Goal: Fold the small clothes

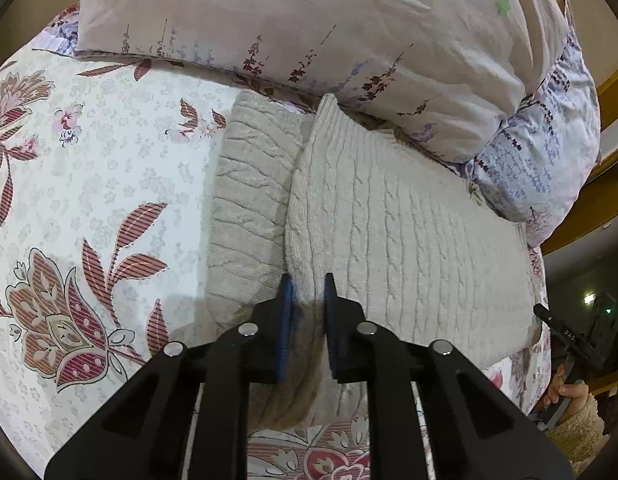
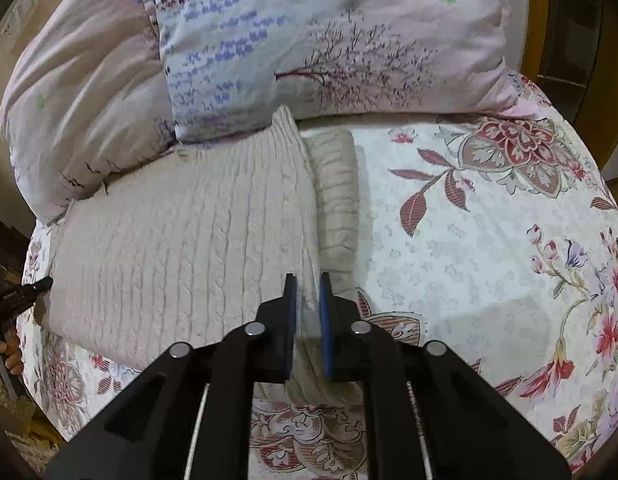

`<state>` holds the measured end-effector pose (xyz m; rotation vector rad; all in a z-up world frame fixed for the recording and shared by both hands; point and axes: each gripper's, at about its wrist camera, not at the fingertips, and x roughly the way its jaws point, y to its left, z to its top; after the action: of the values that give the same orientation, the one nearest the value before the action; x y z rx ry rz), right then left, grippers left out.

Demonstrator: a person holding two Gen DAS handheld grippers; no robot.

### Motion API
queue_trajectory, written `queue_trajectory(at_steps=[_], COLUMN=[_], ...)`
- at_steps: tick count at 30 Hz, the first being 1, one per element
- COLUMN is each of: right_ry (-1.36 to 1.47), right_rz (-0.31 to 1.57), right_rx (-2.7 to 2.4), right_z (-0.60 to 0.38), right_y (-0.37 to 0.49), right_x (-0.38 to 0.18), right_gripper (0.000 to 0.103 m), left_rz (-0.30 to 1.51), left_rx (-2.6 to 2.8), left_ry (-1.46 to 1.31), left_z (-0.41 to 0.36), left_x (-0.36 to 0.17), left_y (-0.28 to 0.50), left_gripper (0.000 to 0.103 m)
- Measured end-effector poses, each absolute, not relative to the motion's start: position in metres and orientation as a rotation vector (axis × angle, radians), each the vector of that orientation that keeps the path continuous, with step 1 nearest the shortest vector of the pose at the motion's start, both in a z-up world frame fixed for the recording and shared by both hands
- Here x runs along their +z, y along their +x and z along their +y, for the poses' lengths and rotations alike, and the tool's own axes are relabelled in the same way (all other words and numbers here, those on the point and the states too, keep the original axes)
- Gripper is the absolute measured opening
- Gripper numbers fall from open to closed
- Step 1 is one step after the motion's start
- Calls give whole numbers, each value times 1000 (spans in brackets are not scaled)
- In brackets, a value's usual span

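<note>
One cream cable-knit sweater [image 1: 409, 220] lies on the bed, on a floral bedsheet [image 1: 109, 160] with red-brown flowers. Its knit has raised braided columns, and one side is folded over, so a ridge of fabric stands up along the middle. Its far end touches the two pillows: a pale pink one [image 1: 289, 20] and a lilac one [image 2: 309, 40] printed with a tree and purple marks. No readable writing appears on the sweater. The left hand-held gripper [image 1: 307, 300] is closed on the near edge of the sweater. The right hand-held gripper [image 2: 307, 300] likewise pinches this knit fold between its blue pads.
</note>
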<state>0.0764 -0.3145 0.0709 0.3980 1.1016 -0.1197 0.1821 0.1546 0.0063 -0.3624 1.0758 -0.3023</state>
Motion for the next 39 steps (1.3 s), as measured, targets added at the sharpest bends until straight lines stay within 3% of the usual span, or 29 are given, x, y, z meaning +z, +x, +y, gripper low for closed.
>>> queue_trajectory(at_steps=[8,22,23,26,27,31,33,34,35,39], right_ry=[411,312,304,285,269,239,213,205,202,178], right_rz=[1052,1171,1170,1139,1100,1023,1041,1057,1070,1137], right_rx=[-121,-232,-233,-248,-247,-154,-100,-79,-67,-47], right_z=[-313,-304,-303,-300,-296,-277,-264,-259,-256,-239], right_y=[62,75,75,75,74,76,82,85,88,98], right_x=[91,57,58,68,76,94,90,86,83,62], right_gripper=[9,14,18,46,50,52,52,52,52,61], left_rz=[1055,1062,1068,1046,1033,944,929,935,944,1015], left_rx=[-335,-312,-302,-297,-289,-287,-314,-329,-333,-319], left_ry=[-349,-329,-329,-333,-336,-280,-260,-248,-231,-210], left_z=[162,171,170,167,166,149,138,131,124,114], left_x=[19,7,10,17,22,42,45,44,42,22], left_y=[175,156,155,152,150,139,137,137,137,140], left_gripper=[4,4,4,4,5,6,15,33,45,46])
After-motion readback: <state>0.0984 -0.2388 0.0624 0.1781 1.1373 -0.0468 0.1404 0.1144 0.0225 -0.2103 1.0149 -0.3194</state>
